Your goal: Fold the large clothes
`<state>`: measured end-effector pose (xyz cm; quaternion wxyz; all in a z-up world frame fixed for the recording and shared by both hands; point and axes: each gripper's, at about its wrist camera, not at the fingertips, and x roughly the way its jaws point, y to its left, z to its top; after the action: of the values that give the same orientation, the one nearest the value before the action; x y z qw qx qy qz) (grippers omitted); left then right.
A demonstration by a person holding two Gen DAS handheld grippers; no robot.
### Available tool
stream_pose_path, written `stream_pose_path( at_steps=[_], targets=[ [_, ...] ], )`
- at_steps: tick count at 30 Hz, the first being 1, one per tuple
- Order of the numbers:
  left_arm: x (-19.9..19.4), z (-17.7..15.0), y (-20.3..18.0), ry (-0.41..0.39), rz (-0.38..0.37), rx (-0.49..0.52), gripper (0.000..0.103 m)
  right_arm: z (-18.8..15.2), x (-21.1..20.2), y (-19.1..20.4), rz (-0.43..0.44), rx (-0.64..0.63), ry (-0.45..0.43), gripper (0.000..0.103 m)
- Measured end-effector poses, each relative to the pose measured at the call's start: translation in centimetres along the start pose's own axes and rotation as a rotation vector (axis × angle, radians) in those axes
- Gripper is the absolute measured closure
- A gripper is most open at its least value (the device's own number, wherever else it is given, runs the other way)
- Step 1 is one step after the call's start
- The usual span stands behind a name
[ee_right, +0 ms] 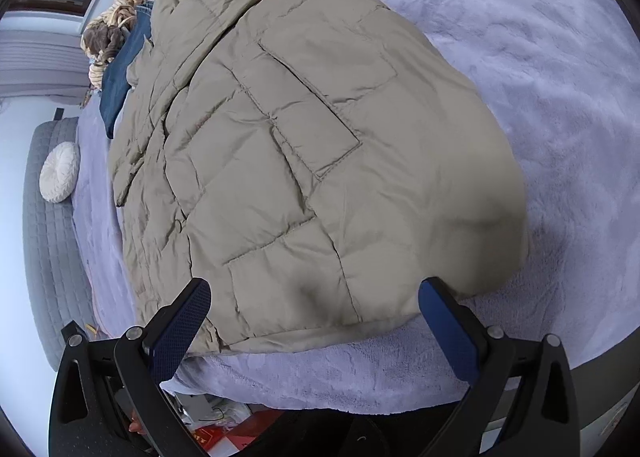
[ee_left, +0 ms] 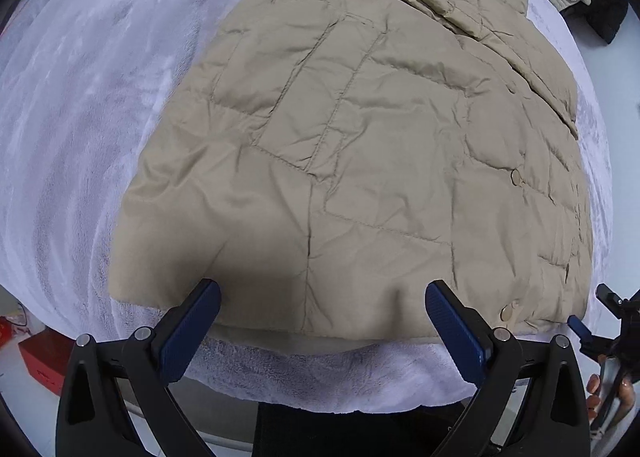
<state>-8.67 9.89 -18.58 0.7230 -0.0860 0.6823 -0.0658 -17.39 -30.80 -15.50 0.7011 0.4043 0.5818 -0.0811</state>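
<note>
A beige quilted puffer jacket [ee_left: 360, 145] is lying flat on a bed covered by a pale lilac fleece blanket [ee_left: 80, 129], with its hem reaching close to the bed's near edge and its collar pointing toward the far edge. Snap buttons [ee_left: 516, 176] are showing along the jacket's right side in the left wrist view, where the front panels seem to be overlapping, though the fisheye bend is making that hard to confirm.

The left gripper [ee_left: 322, 299] is hovering just above the jacket's hem with its jaws spread wide and nothing between them. The right gripper [ee_right: 314, 297] is likewise hanging over the hem near the bed's near edge, jaws wide apart and gripping nothing; the blue pads [ee_right: 448, 333] are standing clear of the fabric.

Beyond the jacket's collar, a piece of blue denim clothing [ee_right: 120, 77] is lying near the bed's far corner, touching a brown and cream bundle [ee_right: 108, 37]. A round white cushion [ee_right: 59, 172] is resting on a grey quilted surface [ee_right: 44, 257] beside the bed. A red box [ee_left: 44, 361] is sitting on the floor below the bed's near edge.
</note>
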Motion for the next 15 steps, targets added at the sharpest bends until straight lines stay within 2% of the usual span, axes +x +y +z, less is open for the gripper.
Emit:
stream_pose_path(
  at_steps=[9,15],
  targets=[
    [-0.4,-1.8,3.4,0.024,-0.166,-0.037,0.001,-1.7,0.4,-3.5,0.019,0.215,-0.027,0.0],
    [0.2,-3.0,5.1,0.072,-0.199,-0.059,0.001,-2.4,1.9,-3.8,0.089,0.277,-0.018,0.0]
  ],
)
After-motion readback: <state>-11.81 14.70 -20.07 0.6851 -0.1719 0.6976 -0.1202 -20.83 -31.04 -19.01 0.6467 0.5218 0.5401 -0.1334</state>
